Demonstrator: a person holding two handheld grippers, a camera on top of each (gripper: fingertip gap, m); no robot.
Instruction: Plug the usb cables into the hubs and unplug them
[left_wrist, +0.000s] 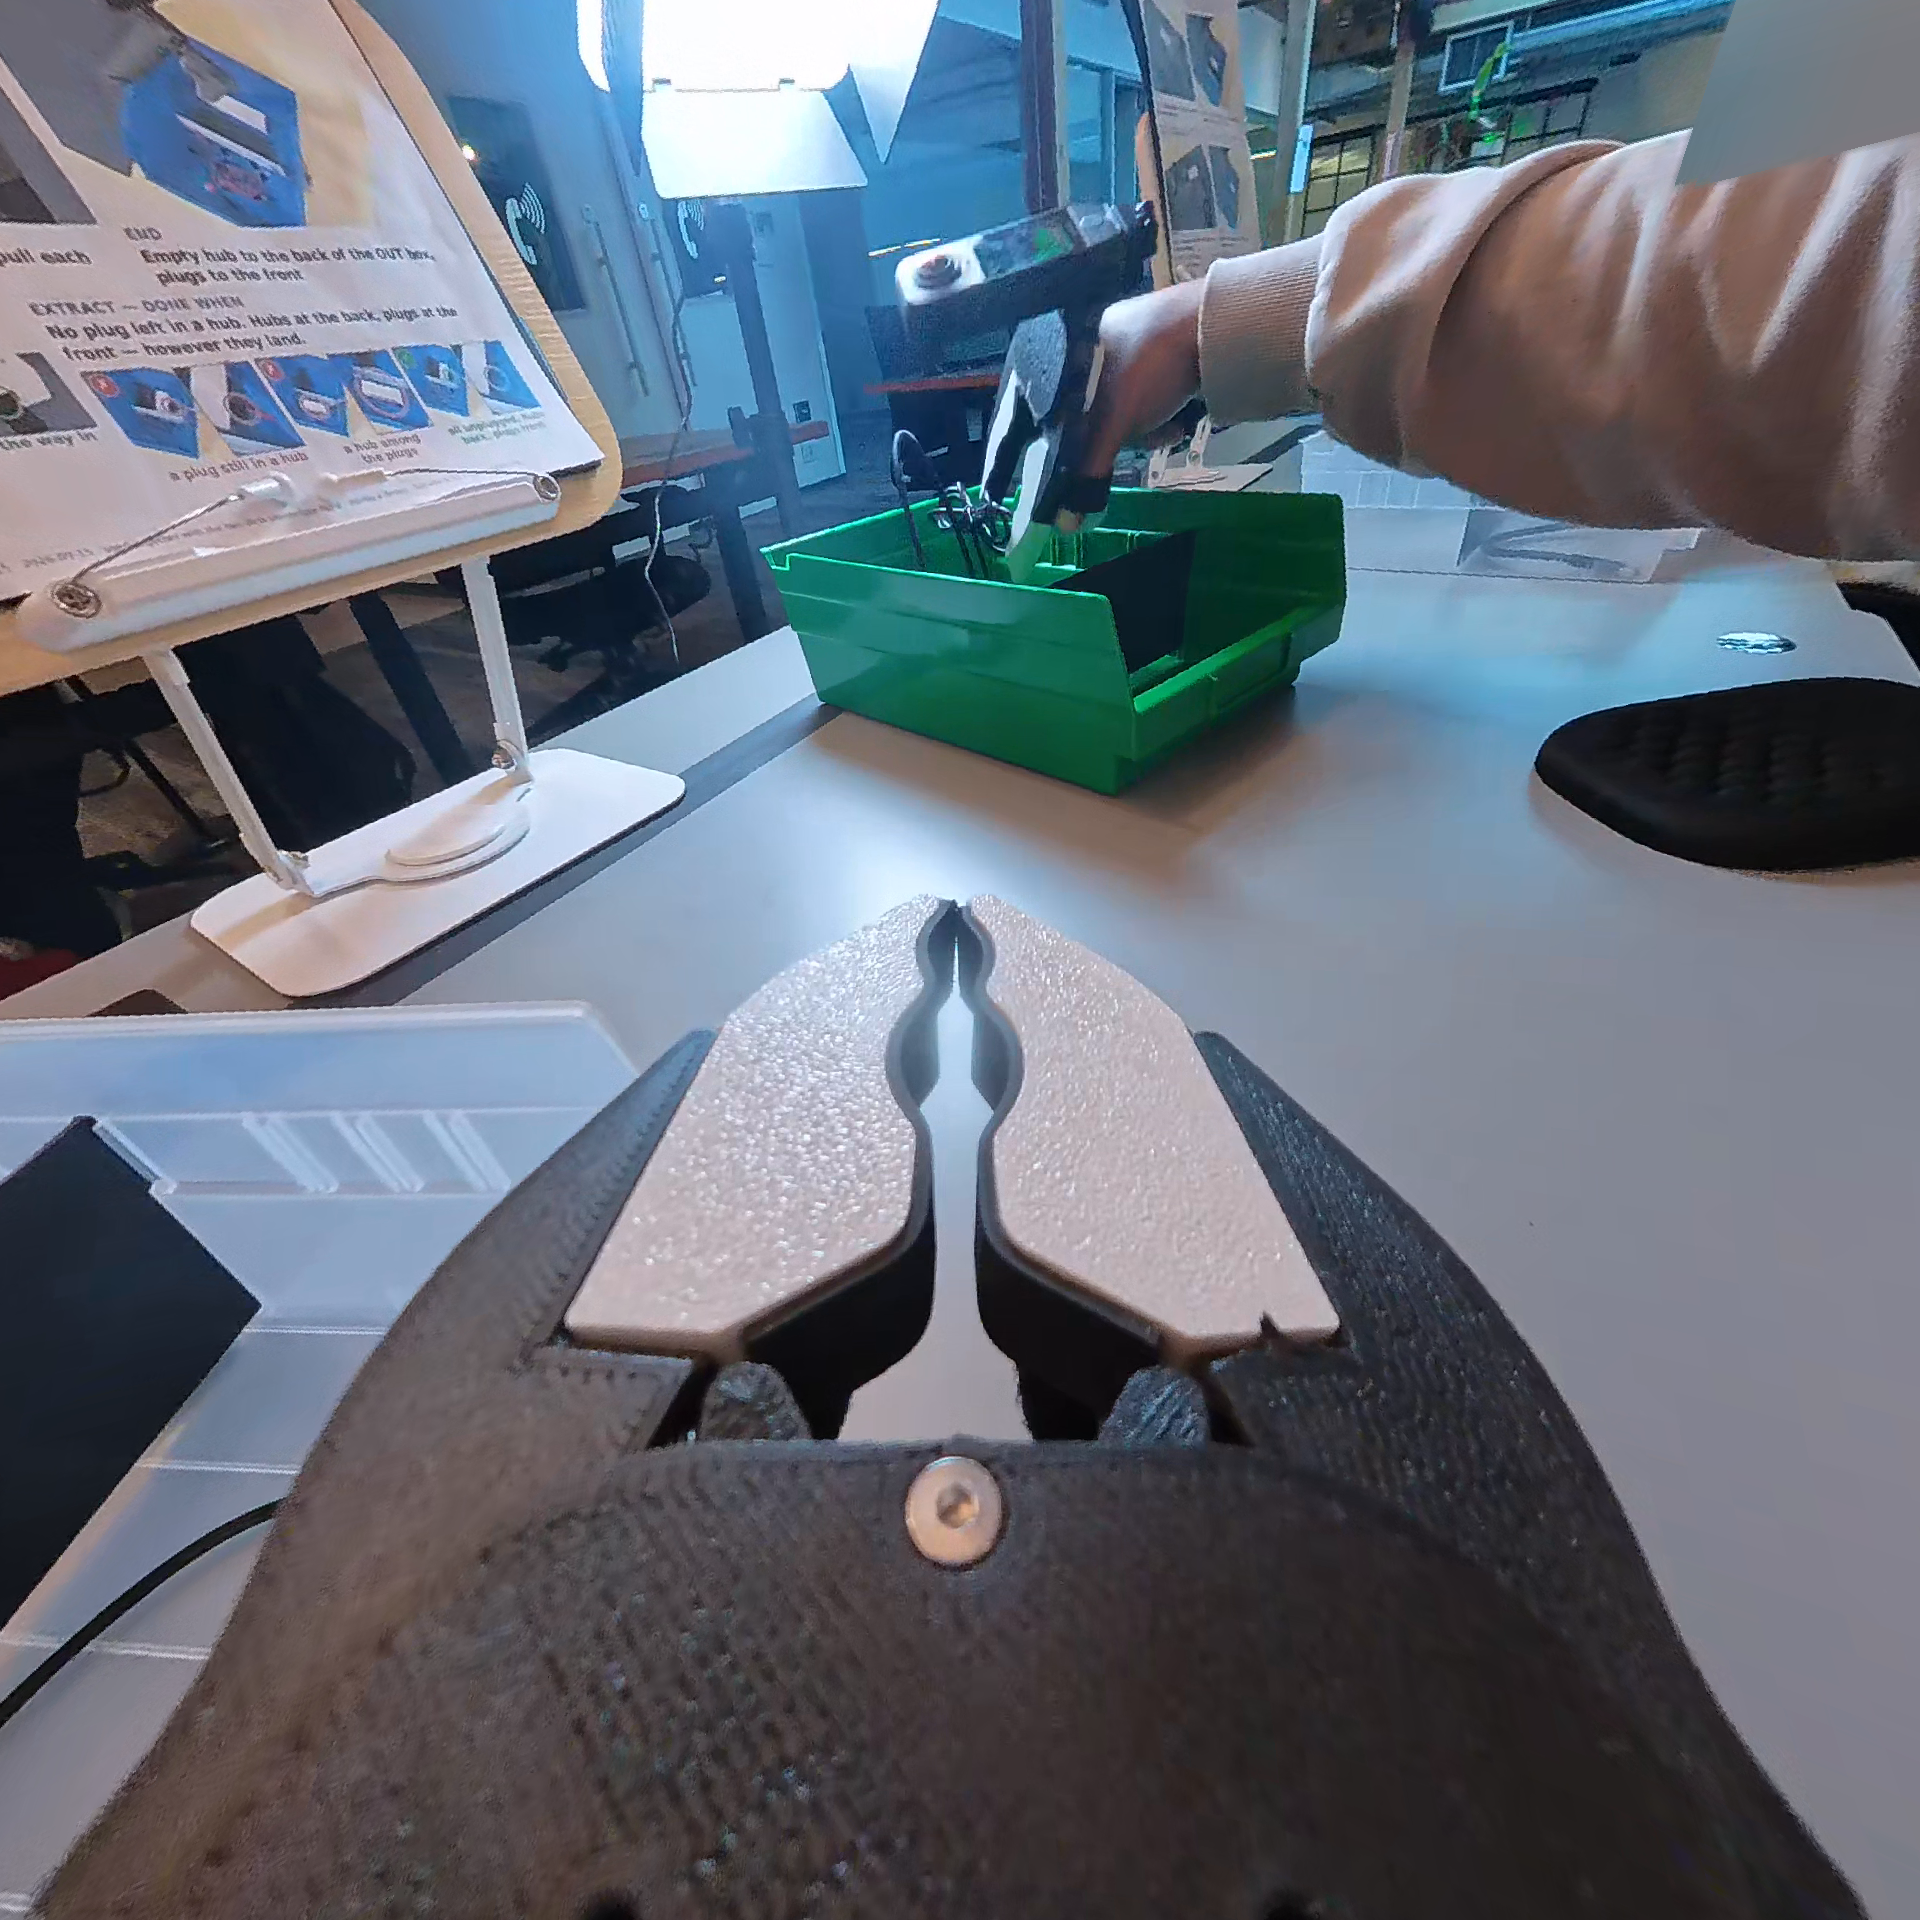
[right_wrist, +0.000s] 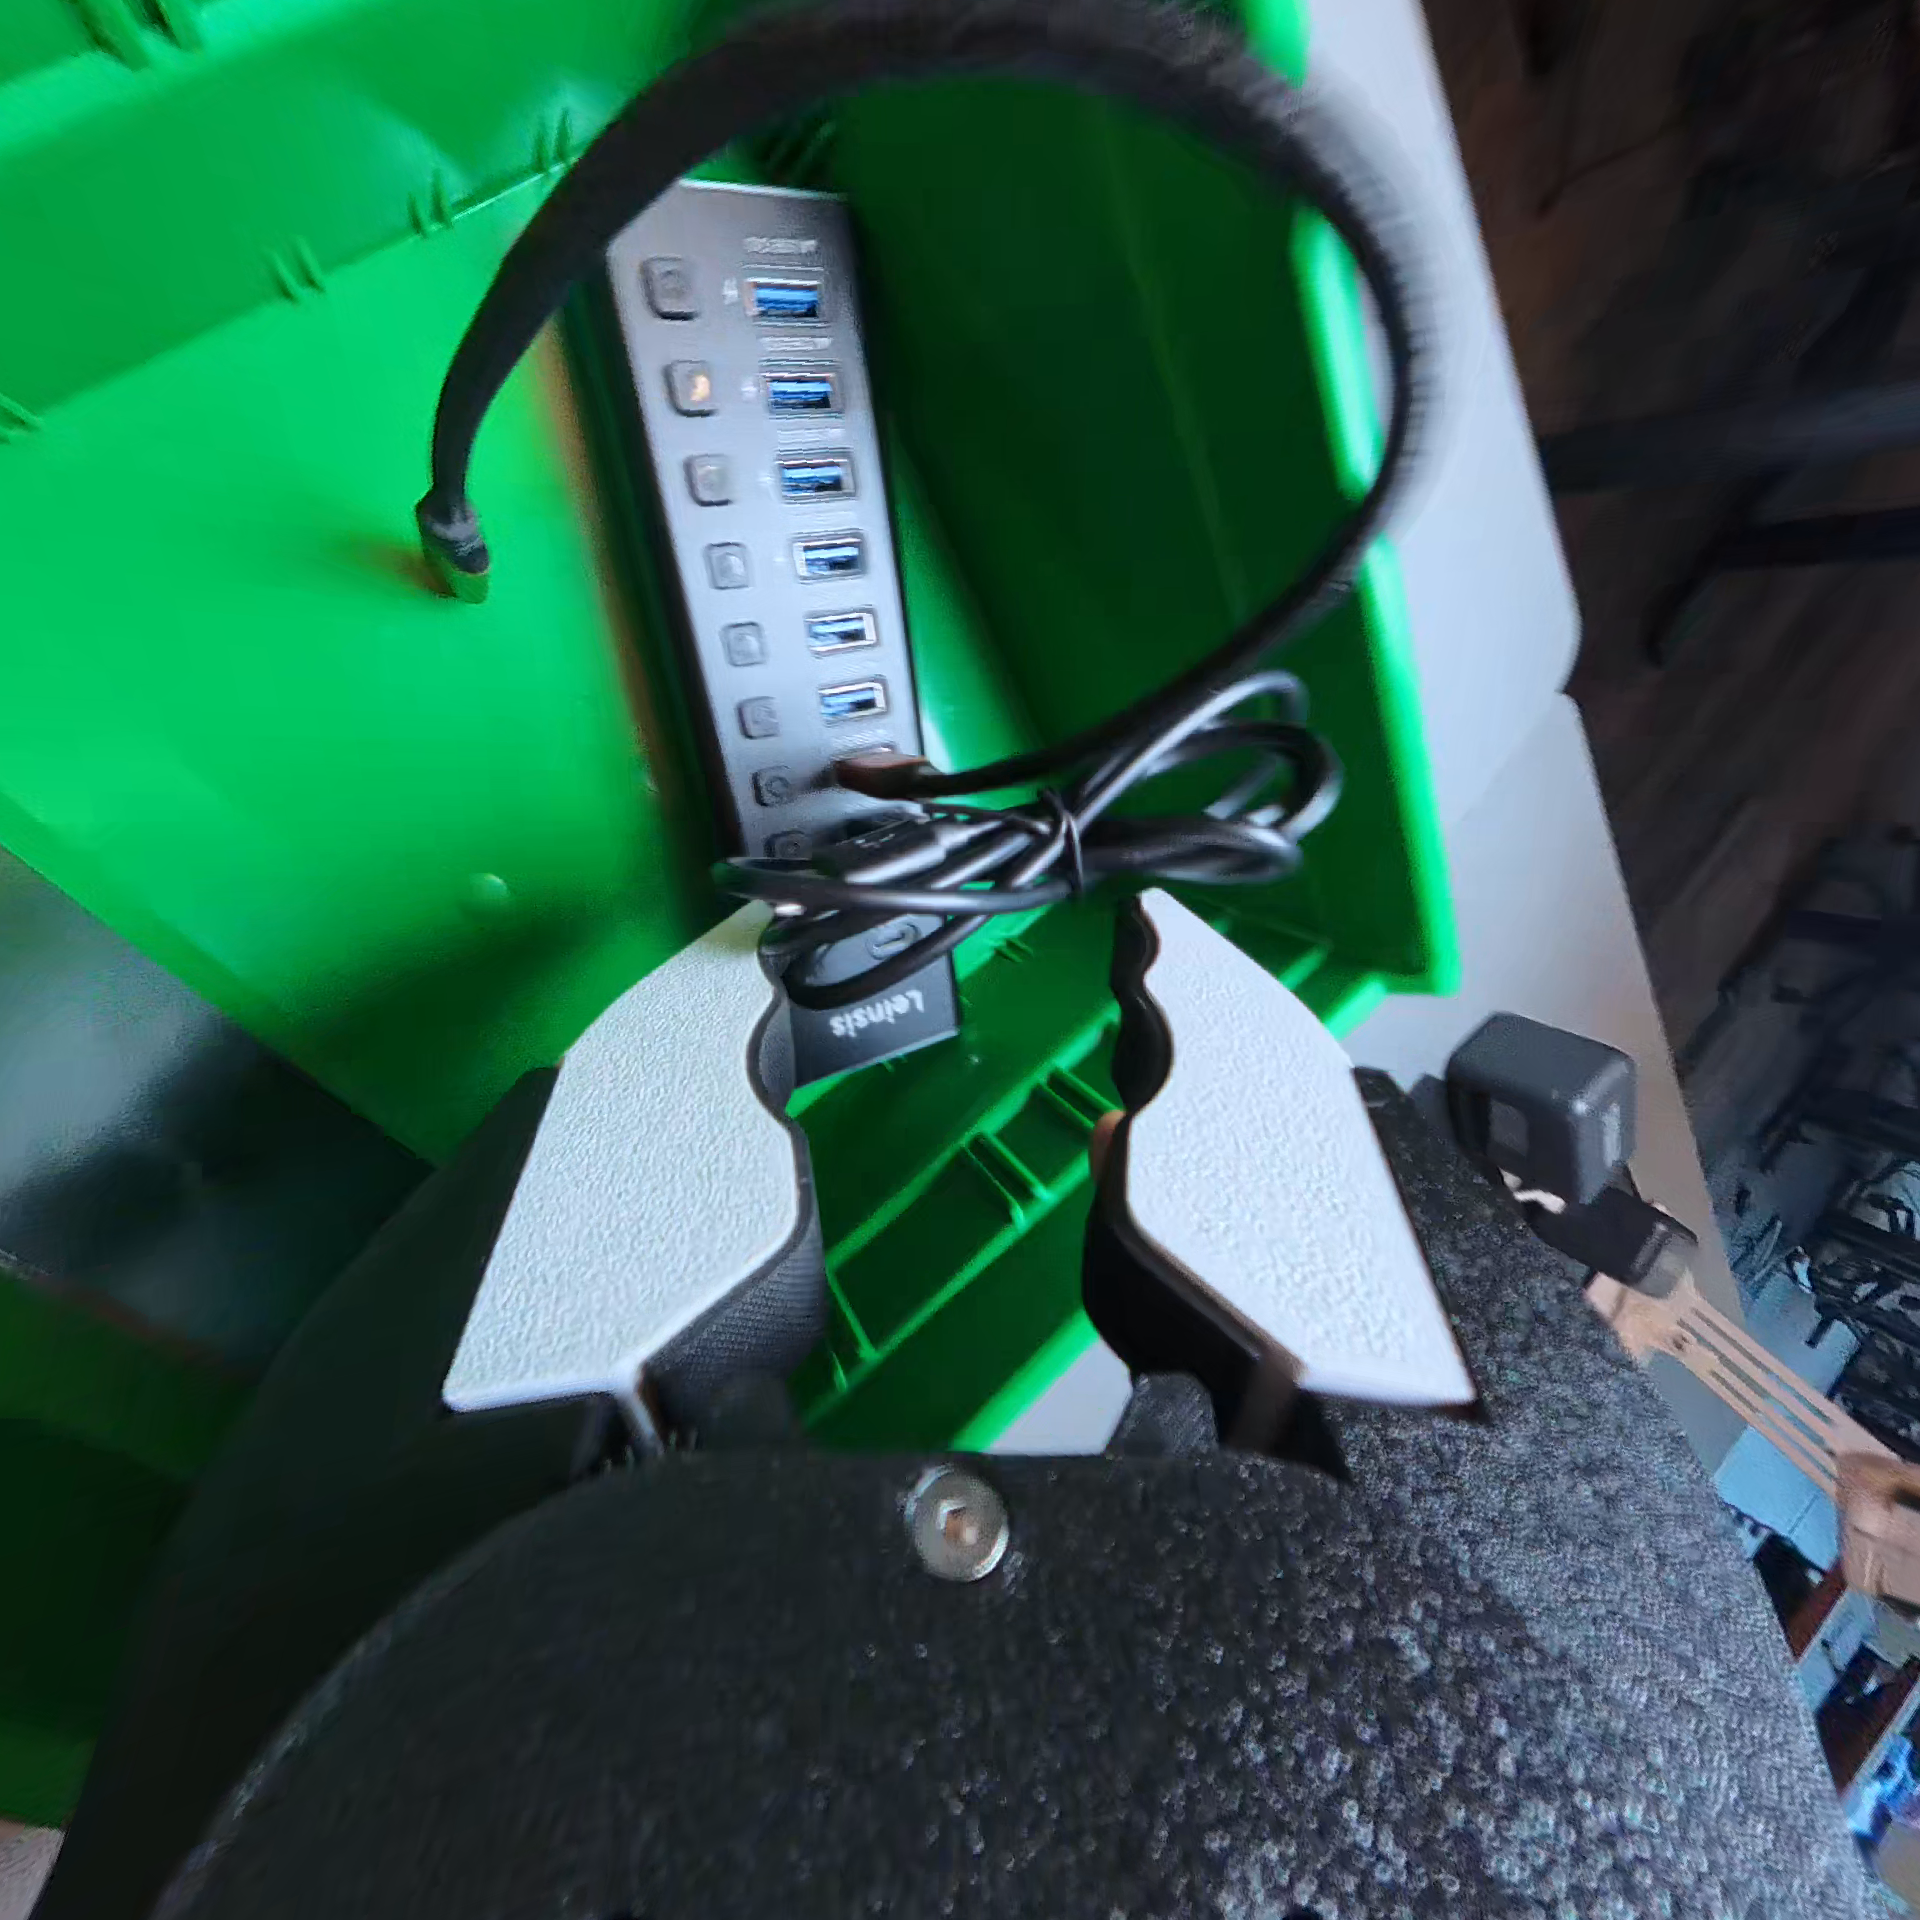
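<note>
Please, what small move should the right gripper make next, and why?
Probably close the right gripper on the hub: its fingers are open around the hub's near end inside the green bin, where cables are plugged in.

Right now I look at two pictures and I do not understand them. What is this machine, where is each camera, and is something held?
There is no robot: a person holds one hand tool with two fingers in each hand, with a camera on each. The left view looks along the left gripper, shut and empty above the grey table. Farther off, the right gripper reaches into the green bin. The right view looks down into that bin at a black USB hub with cables plugged in. The right gripper is open and holds nothing.
</note>
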